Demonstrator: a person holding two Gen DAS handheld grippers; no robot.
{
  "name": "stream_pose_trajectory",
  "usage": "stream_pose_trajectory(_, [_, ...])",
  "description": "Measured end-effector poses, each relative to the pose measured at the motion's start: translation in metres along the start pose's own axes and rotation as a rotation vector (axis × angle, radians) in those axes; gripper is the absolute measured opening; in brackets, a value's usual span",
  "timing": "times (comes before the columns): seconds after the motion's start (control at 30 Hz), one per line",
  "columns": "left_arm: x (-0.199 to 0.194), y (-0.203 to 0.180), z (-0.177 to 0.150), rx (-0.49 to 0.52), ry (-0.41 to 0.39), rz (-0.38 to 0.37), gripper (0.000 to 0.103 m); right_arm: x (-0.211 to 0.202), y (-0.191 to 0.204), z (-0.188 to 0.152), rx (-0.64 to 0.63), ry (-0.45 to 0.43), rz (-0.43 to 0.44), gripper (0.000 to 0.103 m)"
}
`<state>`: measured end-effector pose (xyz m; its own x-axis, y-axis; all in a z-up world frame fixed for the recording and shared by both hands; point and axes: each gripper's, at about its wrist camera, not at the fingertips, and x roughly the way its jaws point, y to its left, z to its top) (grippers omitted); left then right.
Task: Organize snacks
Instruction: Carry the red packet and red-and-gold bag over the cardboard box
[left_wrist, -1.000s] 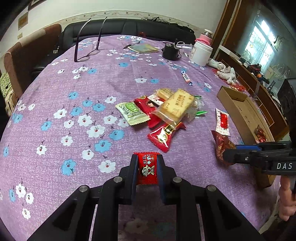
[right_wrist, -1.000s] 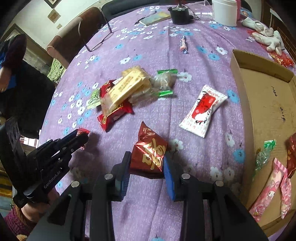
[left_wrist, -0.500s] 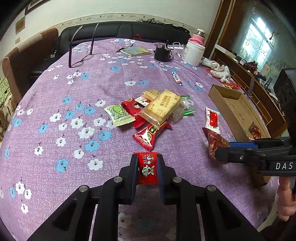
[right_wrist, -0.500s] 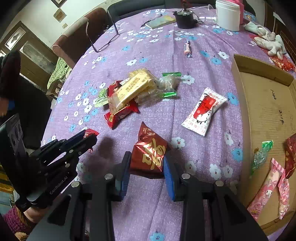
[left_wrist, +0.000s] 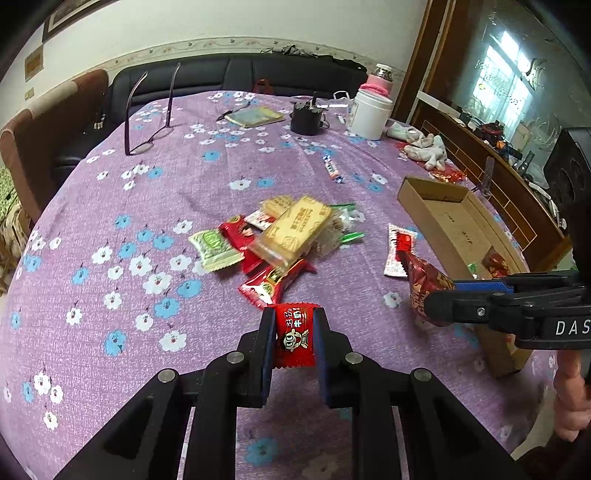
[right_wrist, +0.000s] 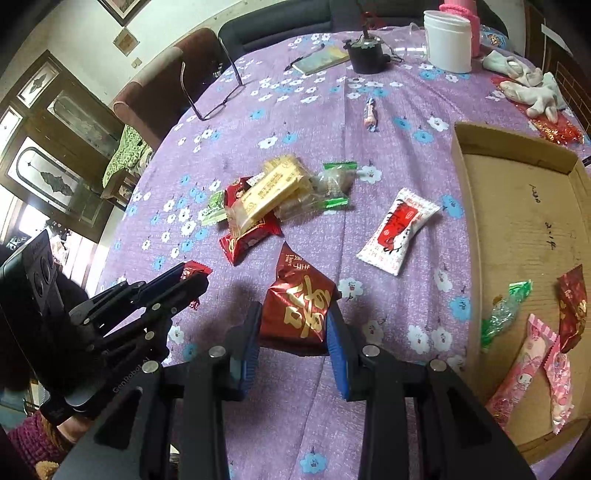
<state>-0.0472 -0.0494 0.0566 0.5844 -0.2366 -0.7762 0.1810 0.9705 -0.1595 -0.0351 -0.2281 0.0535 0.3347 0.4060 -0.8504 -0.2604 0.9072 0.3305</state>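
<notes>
Left hand-held gripper clamps a small red candy packet; right hand-held gripper clamps a dark red snack bag. I judge both mid-carry; next, release into the cardboard box at 3 o'clock.

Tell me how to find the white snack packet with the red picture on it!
Start at the cardboard box on the purple flowered tablecloth. Just beside its long wall, lying alone and flat, is the white packet with the red picture. The neighbouring pile holds yellow, green and red wrappers; only this one is mostly white.
</notes>
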Motion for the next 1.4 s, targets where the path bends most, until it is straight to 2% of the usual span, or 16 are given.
stream_pose_trajectory(0.37, [-0.001,-0.034,0.012,0.053,-0.018,-0.032,0.019,-0.025,-0.020,-0.003,0.033,-0.048,-0.007,0.032])
stream_pose_trajectory(0.67, [0.002,-0.075,0.019,0.112,-0.015,-0.071,0.019,-0.046,-0.052,-0.012,0.096,-0.084,-0.025,0.032])
stream_pose_trajectory(1.4, [0.028,-0.203,0.030,0.278,0.010,-0.230,0.019,-0.105,-0.165,-0.060,0.320,-0.147,-0.139,0.032])
